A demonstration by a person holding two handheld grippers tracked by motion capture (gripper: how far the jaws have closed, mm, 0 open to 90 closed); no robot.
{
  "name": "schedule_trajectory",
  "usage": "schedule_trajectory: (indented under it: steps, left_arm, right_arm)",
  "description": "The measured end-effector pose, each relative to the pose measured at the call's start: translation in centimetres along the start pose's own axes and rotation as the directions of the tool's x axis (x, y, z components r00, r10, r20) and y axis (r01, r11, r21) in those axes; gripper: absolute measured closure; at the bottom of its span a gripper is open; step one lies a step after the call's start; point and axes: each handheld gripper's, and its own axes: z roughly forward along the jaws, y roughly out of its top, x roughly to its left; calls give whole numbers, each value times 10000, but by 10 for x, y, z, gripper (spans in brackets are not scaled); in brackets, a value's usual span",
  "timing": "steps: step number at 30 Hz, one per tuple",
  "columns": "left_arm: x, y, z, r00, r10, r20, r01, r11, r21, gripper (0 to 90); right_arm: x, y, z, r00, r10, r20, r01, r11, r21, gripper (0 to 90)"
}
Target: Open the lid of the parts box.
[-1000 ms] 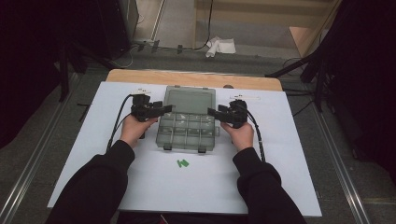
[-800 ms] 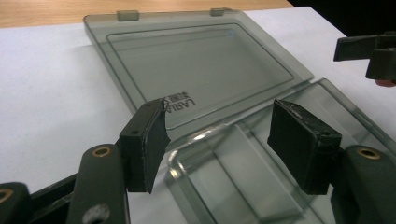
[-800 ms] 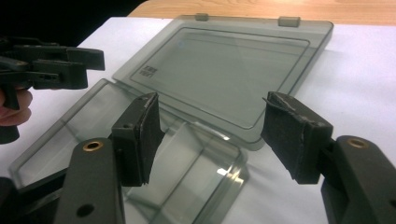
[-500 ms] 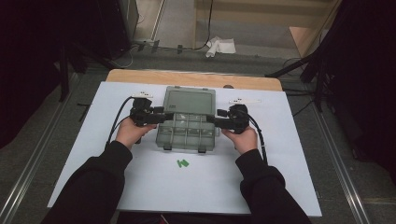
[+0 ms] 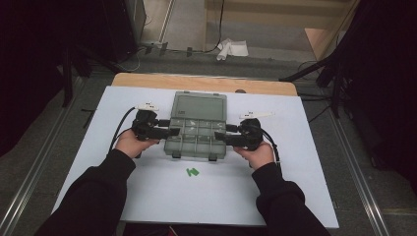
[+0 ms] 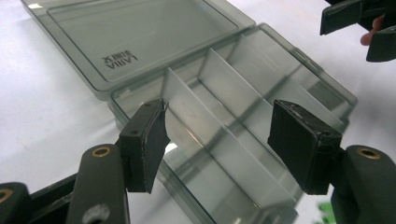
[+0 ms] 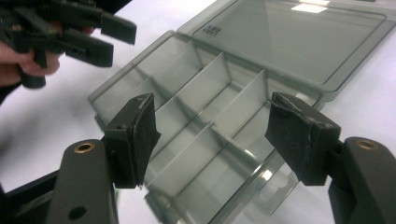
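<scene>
A smoky clear compartment box (image 5: 196, 142) lies open on the white board, its lid (image 5: 199, 107) folded flat behind it. Its compartments look bare in both gripper views. My left gripper (image 5: 172, 132) is at the box's left edge, jaws open over the tray (image 6: 219, 140), pads touching nothing. My right gripper (image 5: 220, 138) is at the right edge, and its jaws have just been opening; they stand wide over the tray (image 7: 201, 135) with nothing pressed between them. The left gripper view (image 6: 224, 144) and right gripper view (image 7: 212, 140) each show bare pads.
A small green piece (image 5: 192, 172) lies on the white board (image 5: 295, 187) just in front of the box. The board rests on a wooden table (image 5: 206, 81). Beyond it are floor rails, cables and a white cloth (image 5: 233, 49).
Both hands have drawn back along the box's sides toward the near edge. The box has stayed in place with its lid open.
</scene>
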Motion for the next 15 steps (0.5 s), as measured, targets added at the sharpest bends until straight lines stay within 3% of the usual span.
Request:
schedule_trajectory:
  steps: [2, 7, 10, 15]
  left_arm:
    - [-3, -2, -1, 10000, -42, -49, 43, 9999, 129, 358]
    - [-11, -7, -3, 9994, 332, -133, -326, 9983, 473, 357]
    - [-14, -9, -6, 9993, 369, 49, -371, 9979, 526, 357]
    - [-21, -17, -14, 9960, 845, 296, -858, 9952, 468, 358]
  right_arm:
    - [3, -3, -2, 9998, -177, -48, 177, 9998, 23, 339]
    - [9, -9, -6, 9990, -429, -146, 431, 9990, 153, 332]
    - [12, -13, -8, 9983, -553, -196, 557, 9982, 216, 329]
    - [17, -17, -12, 9971, -701, -280, 712, 9967, 381, 325]
